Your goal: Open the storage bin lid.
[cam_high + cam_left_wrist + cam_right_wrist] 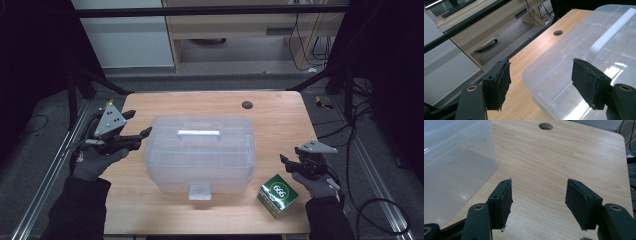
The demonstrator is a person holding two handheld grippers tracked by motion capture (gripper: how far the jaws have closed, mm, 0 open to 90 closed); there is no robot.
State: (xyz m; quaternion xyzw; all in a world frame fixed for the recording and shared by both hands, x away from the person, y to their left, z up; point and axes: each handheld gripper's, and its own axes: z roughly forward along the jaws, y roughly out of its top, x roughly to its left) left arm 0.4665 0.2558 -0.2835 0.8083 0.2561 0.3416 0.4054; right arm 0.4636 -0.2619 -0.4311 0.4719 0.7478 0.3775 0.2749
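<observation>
A clear plastic storage box [200, 152] with a white handle on its lid and a front latch stands in the middle of the wooden table [270, 115]. My left gripper [137, 127] is open at the box's left end, a little above the table; in the left gripper view [541, 85] one pad hangs over the lid's corner [554, 75] and the other over the table beside it. My right gripper [286, 164] is open to the right of the box, with only bare wood between its pads [537, 200]. A green and white carton [278, 194] lies in front of it.
A round cable hole [247, 104] is near the table's far edge. Black frame struts stand at both far corners. Cables [360, 150] trail on the floor to the right. A cabinet [250, 35] stands beyond the table.
</observation>
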